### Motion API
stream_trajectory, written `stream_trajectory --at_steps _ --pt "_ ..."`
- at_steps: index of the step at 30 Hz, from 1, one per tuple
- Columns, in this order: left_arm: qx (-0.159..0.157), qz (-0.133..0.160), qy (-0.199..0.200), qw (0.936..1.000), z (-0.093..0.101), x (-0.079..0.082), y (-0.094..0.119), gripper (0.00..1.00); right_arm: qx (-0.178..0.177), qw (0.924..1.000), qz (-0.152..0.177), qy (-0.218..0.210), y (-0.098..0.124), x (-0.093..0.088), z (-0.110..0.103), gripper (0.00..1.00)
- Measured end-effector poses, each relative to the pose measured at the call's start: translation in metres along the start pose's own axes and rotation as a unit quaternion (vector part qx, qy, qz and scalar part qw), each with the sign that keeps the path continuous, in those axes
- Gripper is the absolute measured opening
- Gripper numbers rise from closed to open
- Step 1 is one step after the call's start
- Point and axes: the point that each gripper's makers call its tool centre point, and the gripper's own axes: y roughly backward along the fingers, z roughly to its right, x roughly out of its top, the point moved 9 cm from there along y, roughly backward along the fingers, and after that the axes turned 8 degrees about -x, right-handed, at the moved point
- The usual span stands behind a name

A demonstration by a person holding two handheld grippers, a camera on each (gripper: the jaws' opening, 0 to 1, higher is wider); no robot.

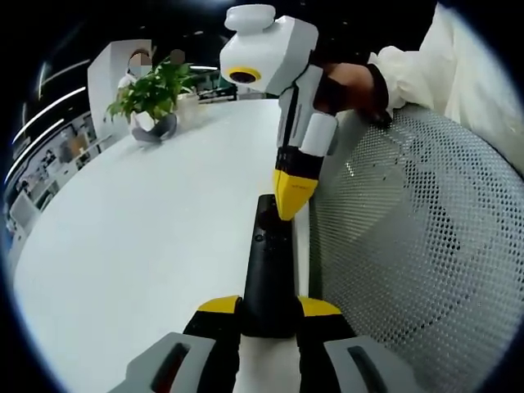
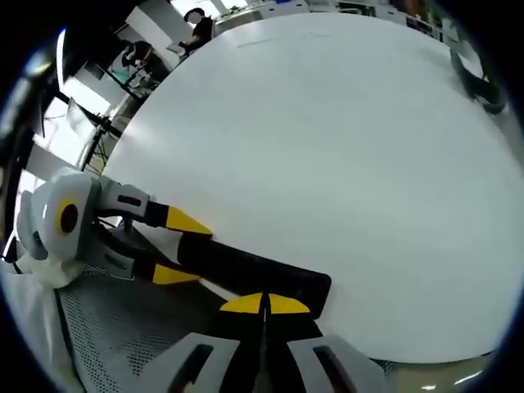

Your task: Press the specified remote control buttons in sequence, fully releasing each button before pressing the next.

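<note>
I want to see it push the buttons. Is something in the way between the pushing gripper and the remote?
Nothing visible is. The right gripper, fingers together, comes down straight onto the black remote, which the left gripper grips at its near end over the white table.

black remote (image 1: 268,270), white table (image 1: 147,246), yellow-tipped right claw (image 1: 291,196)

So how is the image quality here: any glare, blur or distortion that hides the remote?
Left gripper view: strong fisheye bend, the white table bright but not blown out, the remote sharp. Right gripper view: same curvature, the remote dark but clearly outlined, background people soft.
</note>
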Motion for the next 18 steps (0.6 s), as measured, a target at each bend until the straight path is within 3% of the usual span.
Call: stream_trajectory --at_steps 18 --pt "0.000 -0.001 0.000 1.0000 -0.0007 0.0004 -0.0007 0.26 -0.008 0.9998 0.000 0.016 -0.0003 0.0007 -0.0010 0.00"
